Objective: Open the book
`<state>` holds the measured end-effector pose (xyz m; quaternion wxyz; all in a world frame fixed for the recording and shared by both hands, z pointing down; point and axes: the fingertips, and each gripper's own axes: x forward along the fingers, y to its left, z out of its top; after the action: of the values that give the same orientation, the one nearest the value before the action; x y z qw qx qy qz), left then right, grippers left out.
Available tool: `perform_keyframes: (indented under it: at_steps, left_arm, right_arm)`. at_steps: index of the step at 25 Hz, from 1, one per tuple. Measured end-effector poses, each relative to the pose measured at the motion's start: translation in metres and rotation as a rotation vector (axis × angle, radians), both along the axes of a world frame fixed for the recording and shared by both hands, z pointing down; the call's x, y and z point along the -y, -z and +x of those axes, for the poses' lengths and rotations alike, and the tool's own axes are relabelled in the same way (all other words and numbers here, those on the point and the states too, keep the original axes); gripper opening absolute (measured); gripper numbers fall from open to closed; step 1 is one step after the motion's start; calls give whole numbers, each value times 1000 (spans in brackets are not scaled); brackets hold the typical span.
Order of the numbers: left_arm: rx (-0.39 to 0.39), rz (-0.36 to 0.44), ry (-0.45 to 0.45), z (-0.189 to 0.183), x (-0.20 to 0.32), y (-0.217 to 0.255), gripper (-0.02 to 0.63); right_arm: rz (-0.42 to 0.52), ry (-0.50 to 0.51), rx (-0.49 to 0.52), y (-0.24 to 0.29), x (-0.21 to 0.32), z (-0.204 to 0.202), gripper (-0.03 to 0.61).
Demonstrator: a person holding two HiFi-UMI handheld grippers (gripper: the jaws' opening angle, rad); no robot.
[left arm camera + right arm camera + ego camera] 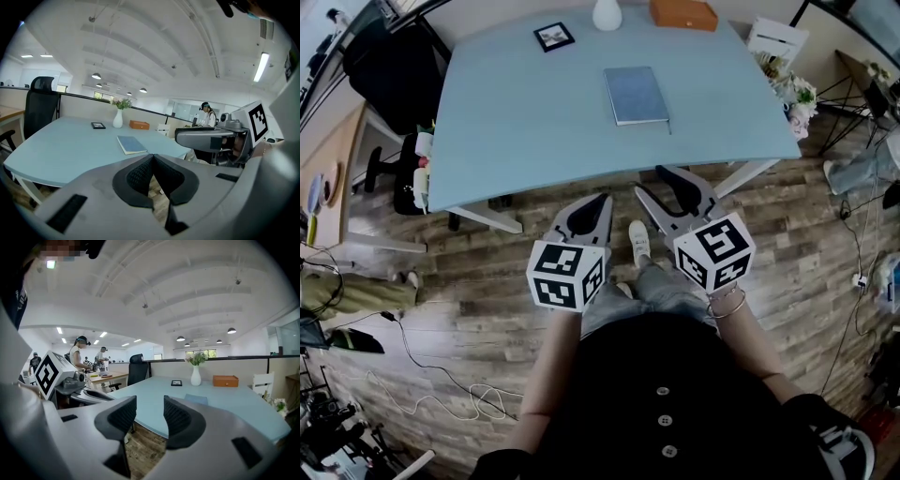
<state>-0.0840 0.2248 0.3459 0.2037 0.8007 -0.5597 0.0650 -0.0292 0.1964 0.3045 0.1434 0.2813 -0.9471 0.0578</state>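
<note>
Left gripper (602,199) is sitting with jaws pinched together on nothing, right gripper (651,182) is hanging open and empty, both hovering short of the table's (516,131) near edge, so it's looking like the approach step, needing a reach out to the closed, thin-ish (hard to tell) blue book (637,95) lying flat mid-table.
</note>
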Motion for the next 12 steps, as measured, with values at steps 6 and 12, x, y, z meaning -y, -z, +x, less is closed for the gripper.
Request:
perform_keyframes:
  at_steps: [6, 12]
  left_arm:
    - [10, 0, 15, -6, 42, -1, 12]
    - [21, 6, 43, -22, 95, 4, 12]
  right_arm:
    - [-12, 37, -7, -7, 38, -8, 166]
    - [-20, 68, -5, -7, 90, -19, 166]
